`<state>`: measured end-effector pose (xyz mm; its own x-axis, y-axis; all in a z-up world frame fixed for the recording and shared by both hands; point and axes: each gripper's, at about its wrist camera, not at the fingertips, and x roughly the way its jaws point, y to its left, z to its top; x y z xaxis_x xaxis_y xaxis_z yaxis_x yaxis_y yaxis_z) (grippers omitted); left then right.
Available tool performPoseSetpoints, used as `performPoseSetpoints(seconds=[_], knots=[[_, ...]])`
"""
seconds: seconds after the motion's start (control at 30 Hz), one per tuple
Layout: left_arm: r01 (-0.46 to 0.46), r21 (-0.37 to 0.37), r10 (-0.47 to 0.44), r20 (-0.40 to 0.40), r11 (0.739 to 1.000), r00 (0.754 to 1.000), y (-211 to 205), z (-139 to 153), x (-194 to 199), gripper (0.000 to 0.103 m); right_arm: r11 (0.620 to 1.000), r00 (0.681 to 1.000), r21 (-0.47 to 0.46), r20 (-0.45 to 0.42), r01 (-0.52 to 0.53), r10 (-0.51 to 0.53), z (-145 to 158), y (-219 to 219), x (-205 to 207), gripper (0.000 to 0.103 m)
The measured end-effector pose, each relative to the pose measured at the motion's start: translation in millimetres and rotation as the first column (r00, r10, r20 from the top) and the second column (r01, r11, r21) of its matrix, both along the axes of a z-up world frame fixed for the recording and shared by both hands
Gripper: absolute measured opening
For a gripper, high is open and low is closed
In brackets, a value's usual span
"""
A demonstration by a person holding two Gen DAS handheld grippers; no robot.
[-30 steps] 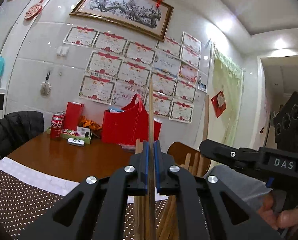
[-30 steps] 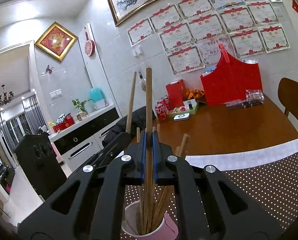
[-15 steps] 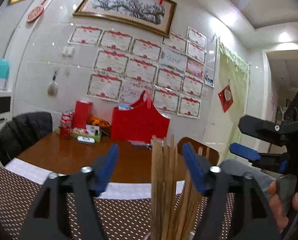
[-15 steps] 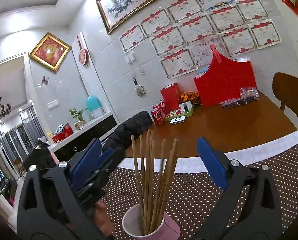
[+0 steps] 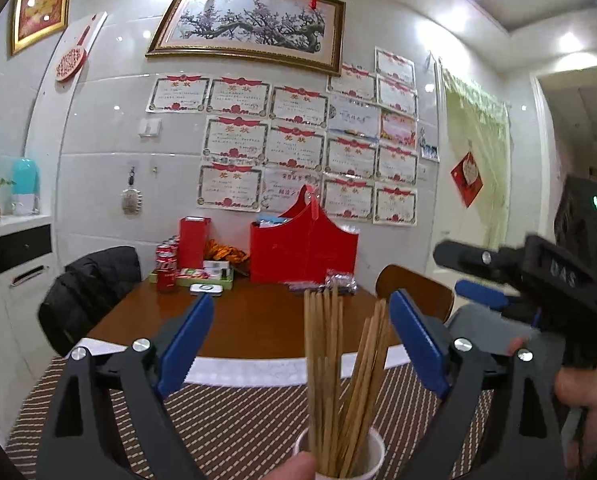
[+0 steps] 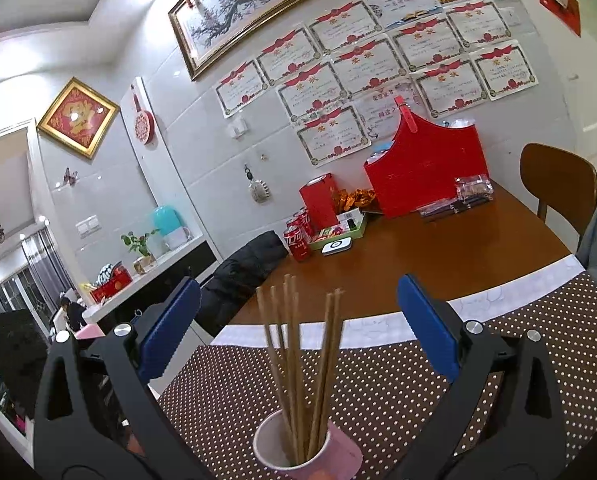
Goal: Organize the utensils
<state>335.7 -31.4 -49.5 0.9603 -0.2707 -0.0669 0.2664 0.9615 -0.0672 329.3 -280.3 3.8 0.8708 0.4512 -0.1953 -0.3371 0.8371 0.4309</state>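
Note:
Several wooden chopsticks (image 5: 330, 376) stand upright in a white cup (image 5: 372, 454) on the dotted mat. My left gripper (image 5: 302, 344) is open, its blue pads either side of the chopstick tops without touching. In the right wrist view the same chopsticks (image 6: 298, 372) stand in the cup (image 6: 330, 452), whose outside looks pink. My right gripper (image 6: 298, 332) is open and empty, its pads wide apart around them. The right gripper (image 5: 538, 280) also shows at the right of the left wrist view.
A brown dotted mat (image 6: 398, 392) covers the near table. The bare wooden table (image 5: 258, 320) carries a red basket (image 5: 302, 252), cola cans (image 5: 165, 270) and a tray of snacks by the wall. A wooden chair (image 6: 558, 184) stands right, a jacket-draped chair (image 5: 90, 292) left.
Both grippers were shut on chopsticks a second ago. They opened, let the chopsticks drop into the cup, and now stand wide open a little further back.

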Motion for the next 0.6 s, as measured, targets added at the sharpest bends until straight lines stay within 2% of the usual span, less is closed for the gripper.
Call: performPoseSetpoints(seconds=[0.17,0.37,0.6], knots=[[-0.036,0.02,0.037,-0.048,0.999,0.998,15,2,-30,0.089,1.0,1.0,-0.021,0.008,0.001,-0.001,9,10,-30,0.097],[-0.057,0.054,0.06,-0.062,0.997,0.996,25,5,-74,0.089,0.996,1.0,-0.089,-0.009,0.021,-0.022,17,18,-80,0.097],[-0.082,0.053,0.085,-0.053,0.995,0.995,32,3,-118,0.089,0.989,0.998,-0.139,-0.031,0.057,-0.062,11,15,-124,0.097]])
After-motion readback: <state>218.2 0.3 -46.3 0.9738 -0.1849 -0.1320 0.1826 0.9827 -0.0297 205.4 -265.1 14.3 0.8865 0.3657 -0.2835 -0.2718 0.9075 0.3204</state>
